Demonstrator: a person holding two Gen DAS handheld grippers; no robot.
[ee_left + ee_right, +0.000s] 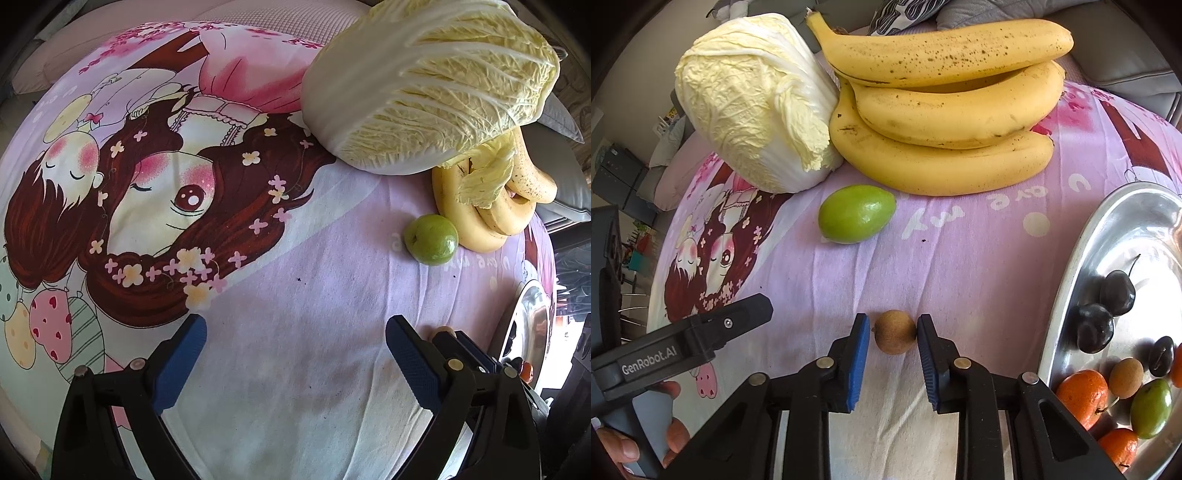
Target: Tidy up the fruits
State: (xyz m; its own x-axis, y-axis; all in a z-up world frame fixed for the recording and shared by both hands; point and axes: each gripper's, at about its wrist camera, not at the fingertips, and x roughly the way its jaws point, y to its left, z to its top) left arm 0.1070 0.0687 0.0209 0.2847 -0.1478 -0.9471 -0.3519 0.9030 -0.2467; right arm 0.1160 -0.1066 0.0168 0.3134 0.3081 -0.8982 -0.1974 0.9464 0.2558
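A small brown round fruit (894, 336) lies on the pink cartoon-print cloth (960, 258). My right gripper (893, 332) is shut on it, one blue pad on each side. A green oval fruit (856, 214) lies farther out on the cloth, and it also shows in the left wrist view (430, 239). Behind it is a bunch of bananas (945, 110). My left gripper (295, 328) hangs open over bare cloth with nothing between its fingers. One of its fingers (738, 317) reaches in at the lower left of the right wrist view.
A metal tray (1071, 258) at the right holds dark plums, oranges, a green fruit and a brown one. A napa cabbage (753, 103) leans against the bananas. A hand (624, 450) grips the left tool. Grey cushions lie behind the cloth.
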